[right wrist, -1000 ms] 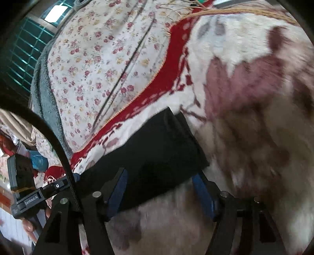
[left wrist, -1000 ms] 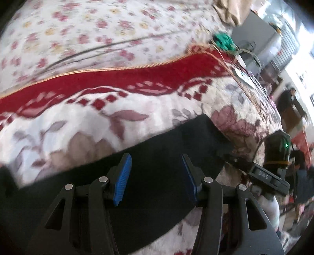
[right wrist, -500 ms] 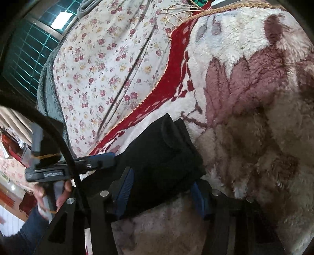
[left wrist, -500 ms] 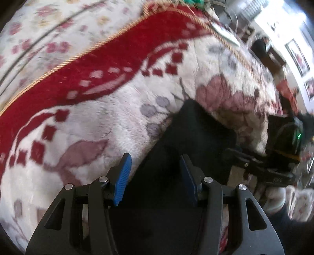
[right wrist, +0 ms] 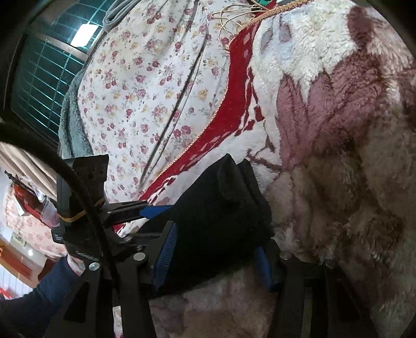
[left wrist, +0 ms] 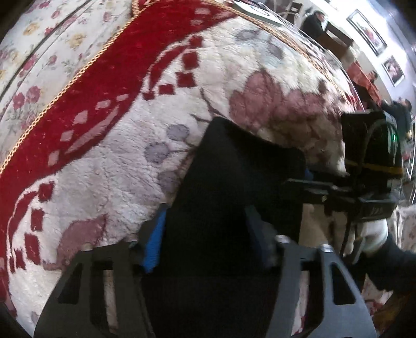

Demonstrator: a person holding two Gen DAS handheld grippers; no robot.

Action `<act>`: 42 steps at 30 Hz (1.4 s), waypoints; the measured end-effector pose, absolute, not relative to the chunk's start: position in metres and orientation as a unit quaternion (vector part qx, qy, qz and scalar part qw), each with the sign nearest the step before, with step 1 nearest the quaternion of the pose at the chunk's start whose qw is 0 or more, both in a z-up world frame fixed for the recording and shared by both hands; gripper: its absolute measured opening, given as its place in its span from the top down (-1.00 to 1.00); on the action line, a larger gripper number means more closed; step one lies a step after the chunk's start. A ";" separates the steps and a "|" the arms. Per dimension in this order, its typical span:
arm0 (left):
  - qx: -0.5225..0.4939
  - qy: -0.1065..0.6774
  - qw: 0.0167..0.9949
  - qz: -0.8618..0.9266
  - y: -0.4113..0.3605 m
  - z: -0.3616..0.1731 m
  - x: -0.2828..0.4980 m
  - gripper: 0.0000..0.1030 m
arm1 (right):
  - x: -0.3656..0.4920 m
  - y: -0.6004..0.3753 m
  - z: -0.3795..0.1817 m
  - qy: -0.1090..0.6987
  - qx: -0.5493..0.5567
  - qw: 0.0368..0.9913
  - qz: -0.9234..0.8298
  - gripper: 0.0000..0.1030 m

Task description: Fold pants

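The black pants (left wrist: 234,182) lie folded into a thick stack on the fluffy red, white and mauve blanket (left wrist: 104,169). My left gripper (left wrist: 208,234) is open, its blue-padded jaws on either side of one end of the stack. My right gripper (right wrist: 215,249) is open too, its jaws straddling the other end of the pants (right wrist: 215,208). Each gripper shows in the other's view: the right one (left wrist: 299,182) at the stack's far right edge, the left one (right wrist: 145,210) at the left edge.
A floral bedsheet (right wrist: 145,91) covers the bed beyond the blanket's gold-corded edge. Wire hangers (right wrist: 234,15) lie at the far end. A window grille (right wrist: 41,78) is at the left. People and framed pictures (left wrist: 364,26) are in the room beyond.
The pants have gone from a long flat strip to a shorter, thicker stack. Both grippers have closed in on its two ends, and the left one has swung to the right.
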State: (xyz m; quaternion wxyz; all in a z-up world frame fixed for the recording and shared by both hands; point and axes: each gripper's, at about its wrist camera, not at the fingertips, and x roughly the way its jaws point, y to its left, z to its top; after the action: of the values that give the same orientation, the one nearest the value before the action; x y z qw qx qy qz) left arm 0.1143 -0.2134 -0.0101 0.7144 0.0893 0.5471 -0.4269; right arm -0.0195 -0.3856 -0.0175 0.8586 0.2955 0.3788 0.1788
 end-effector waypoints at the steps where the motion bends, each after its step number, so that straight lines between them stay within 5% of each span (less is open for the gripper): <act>1: 0.087 0.544 0.717 -0.426 -0.213 -0.010 0.115 0.19 | -0.019 -0.387 -0.019 0.381 0.298 0.857 0.176 0.27; 4: 0.089 0.532 0.725 -0.429 -0.212 -0.007 0.108 0.54 | -0.020 -0.387 -0.018 0.378 0.301 0.855 0.188 0.70; 10: 0.071 0.511 0.742 -0.427 -0.205 0.011 0.100 0.80 | -0.031 -0.376 0.004 0.338 0.276 0.874 0.216 0.80; 16: 0.051 0.467 0.773 -0.427 -0.171 0.065 0.080 0.80 | -0.049 -0.354 0.053 0.289 0.265 0.884 0.255 0.80; 28: -0.028 0.402 0.838 -0.368 -0.026 0.130 0.006 0.80 | -0.082 -0.191 0.124 0.266 0.157 0.855 0.416 0.80; 39: -0.177 0.448 0.862 -0.161 0.150 0.062 -0.061 0.80 | -0.064 -0.035 -0.015 0.450 0.051 0.784 0.425 0.75; 42: -0.188 0.444 0.863 -0.152 0.160 0.059 -0.077 0.80 | -0.068 -0.037 -0.002 0.430 0.072 0.777 0.454 0.27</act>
State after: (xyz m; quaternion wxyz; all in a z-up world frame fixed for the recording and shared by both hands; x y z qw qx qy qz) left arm -0.0766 0.1600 0.0589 0.8627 -0.1884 0.4439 -0.1523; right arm -0.0675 -0.0372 -0.0020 0.7773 0.0720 0.4295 0.4541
